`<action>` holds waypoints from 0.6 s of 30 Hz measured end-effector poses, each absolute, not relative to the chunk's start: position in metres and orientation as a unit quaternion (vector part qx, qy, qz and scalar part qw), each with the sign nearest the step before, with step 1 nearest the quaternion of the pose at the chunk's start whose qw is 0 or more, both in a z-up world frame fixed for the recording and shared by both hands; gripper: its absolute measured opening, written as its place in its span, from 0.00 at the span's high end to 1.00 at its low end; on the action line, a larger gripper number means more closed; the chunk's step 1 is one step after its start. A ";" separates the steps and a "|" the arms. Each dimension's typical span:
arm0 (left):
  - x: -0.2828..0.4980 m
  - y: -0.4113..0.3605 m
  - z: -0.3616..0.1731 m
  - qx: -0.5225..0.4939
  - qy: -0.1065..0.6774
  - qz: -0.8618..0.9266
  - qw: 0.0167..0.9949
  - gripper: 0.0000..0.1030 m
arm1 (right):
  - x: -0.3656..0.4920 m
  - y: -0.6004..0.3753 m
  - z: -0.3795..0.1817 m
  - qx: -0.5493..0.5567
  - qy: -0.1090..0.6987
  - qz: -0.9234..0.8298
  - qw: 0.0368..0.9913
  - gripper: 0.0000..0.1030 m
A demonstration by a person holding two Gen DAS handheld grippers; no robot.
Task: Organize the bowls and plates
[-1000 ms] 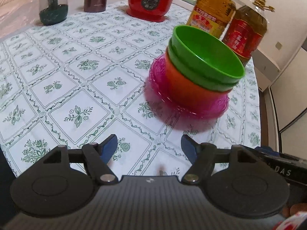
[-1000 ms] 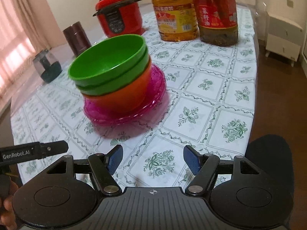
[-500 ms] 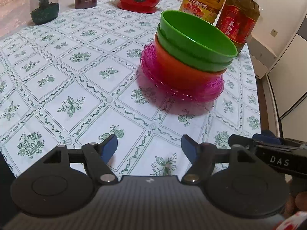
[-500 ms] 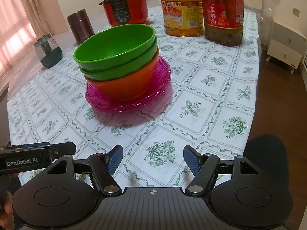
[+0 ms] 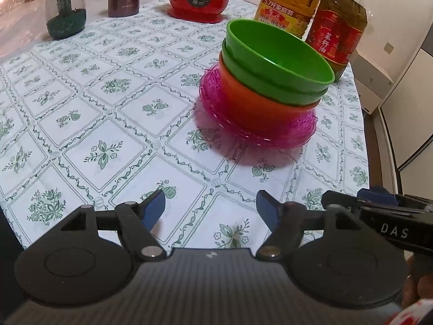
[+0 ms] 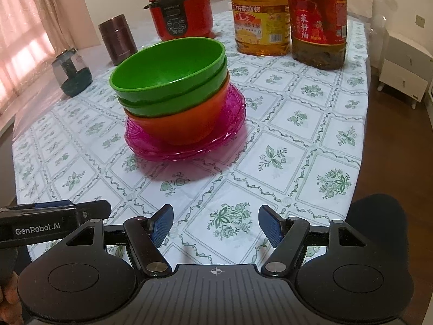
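Two green bowls (image 6: 167,65) sit nested upright in an orange bowl (image 6: 186,124), atop what look like several stacked translucent pink plates (image 6: 189,153), mid-table.

Soft, even daylight is admitted through the curtains (image 6: 24,40) at the left. A pink-tinted shadow is cast toward the cameras by the plates (image 6: 186,146). Glare is seen on the bare tabletop (image 5: 16,35). Straight edges are bowed by fisheye distortion, corners are vignetted, and focus is kept sharp throughout.
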State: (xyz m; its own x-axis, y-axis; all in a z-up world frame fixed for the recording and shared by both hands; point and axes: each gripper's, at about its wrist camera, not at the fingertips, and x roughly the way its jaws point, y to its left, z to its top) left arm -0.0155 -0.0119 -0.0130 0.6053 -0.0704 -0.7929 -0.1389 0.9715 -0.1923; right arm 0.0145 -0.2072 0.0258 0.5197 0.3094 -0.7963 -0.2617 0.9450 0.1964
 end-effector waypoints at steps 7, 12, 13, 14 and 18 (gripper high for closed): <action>-0.016 -0.014 -0.012 -0.109 0.442 0.018 0.890 0.28 | 0.015 -0.207 0.026 0.025 0.460 0.164 0.872 0.32; -0.016 -0.014 -0.013 -0.107 0.442 0.020 0.890 0.28 | 0.015 -0.207 0.026 0.025 0.460 0.164 0.872 0.32; -0.016 -0.014 -0.013 -0.107 0.442 0.020 0.890 0.28 | 0.015 -0.207 0.026 0.025 0.460 0.164 0.872 0.32; -0.016 -0.013 -0.013 -0.107 0.443 0.020 0.890 0.28 | 0.015 -0.207 0.026 0.025 0.460 0.164 0.872 0.32; -0.016 -0.013 -0.014 -0.106 0.444 0.020 0.890 0.28 | 0.015 -0.207 0.025 0.024 0.460 0.165 0.872 0.32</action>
